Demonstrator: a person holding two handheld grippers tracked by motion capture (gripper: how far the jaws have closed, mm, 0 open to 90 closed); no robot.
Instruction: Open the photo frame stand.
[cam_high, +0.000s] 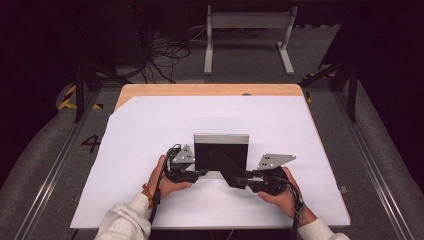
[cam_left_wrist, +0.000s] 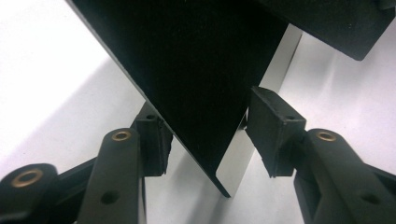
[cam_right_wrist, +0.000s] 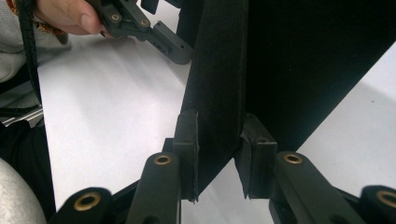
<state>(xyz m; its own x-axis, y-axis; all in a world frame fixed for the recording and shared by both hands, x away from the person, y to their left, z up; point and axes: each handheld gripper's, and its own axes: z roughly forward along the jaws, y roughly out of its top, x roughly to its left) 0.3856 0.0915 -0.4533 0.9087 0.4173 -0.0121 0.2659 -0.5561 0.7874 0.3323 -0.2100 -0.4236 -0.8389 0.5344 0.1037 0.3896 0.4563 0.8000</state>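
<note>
A square black panel with a silver border (cam_high: 221, 150) stands on edge on the white sheet, like a picture frame seen from its back. A black flap (cam_high: 227, 167) juts from it toward my right hand. My right gripper (cam_high: 240, 180) is shut on that flap (cam_right_wrist: 219, 93), one pad on each face, as the right gripper view (cam_right_wrist: 219, 154) shows. My left gripper (cam_high: 200, 173) is at the panel's lower left corner. In the left gripper view (cam_left_wrist: 208, 135) the panel's corner (cam_left_wrist: 201, 93) sits between the jaws, which stand apart: the left pad is against the black face and the right pad is just off the silver edge.
The white sheet (cam_high: 150, 130) covers most of a wooden table (cam_high: 210, 90). Behind the table lie loose cables (cam_high: 165, 55) and the feet of a white stand (cam_high: 247, 45) on the grey floor. In the right gripper view the left hand (cam_right_wrist: 70, 16) and a sleeve are close by.
</note>
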